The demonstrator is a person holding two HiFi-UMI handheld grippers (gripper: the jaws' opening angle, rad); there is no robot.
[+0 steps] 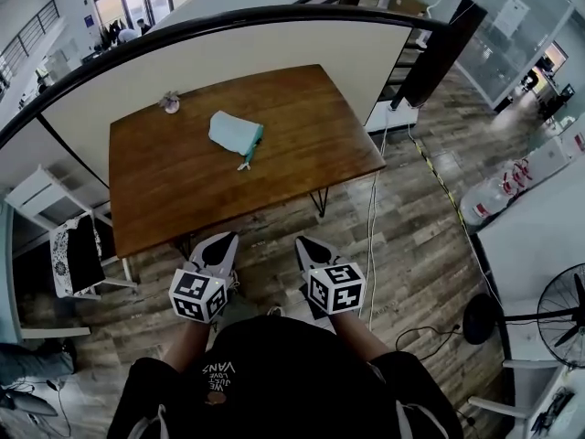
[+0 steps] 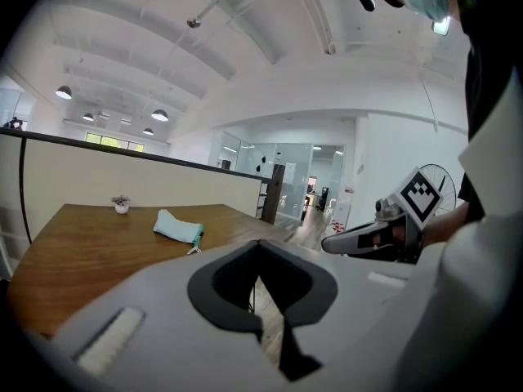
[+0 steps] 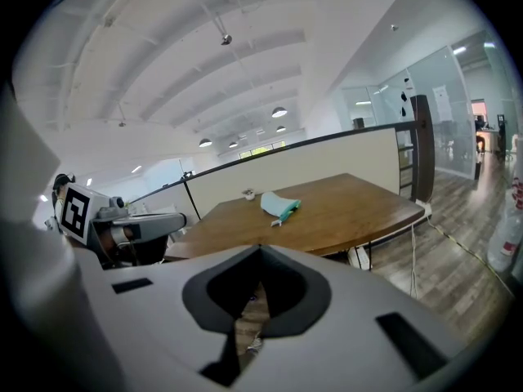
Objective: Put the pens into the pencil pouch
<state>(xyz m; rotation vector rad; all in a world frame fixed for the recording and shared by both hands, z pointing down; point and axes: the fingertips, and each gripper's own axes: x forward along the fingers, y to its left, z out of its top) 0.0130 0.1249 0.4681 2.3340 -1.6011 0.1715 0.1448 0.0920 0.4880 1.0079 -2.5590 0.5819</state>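
Closed and empty: left hand-held gripper [image 1: 222, 242] and right hand-held gripper [image 1: 307, 243].
The teal fabric pencil pouch [image 1: 236, 133] lies on the brown wooden counter [image 1: 302, 126], above both in frame, long axis diagonal, nearer the left.

The table [image 1: 174, 186] is showing a smooth brown wood top with a soft sheen, and it is standing on thin dark metal legs [image 1: 320, 205]. The pencil pouch [image 1: 236, 133] is lying as soft, matt, pale-teal cloth, lightly creased. The left gripper [image 1: 219, 239] and right gripper [image 1: 307, 242] are presenting smooth, matt grey plastic shells with darker matt linings round the jaws. The floor [image 1: 411, 236] is showing grey-brown wood-grain planks. The shirt [image 1: 274, 373] is appearing as matt black cloth.
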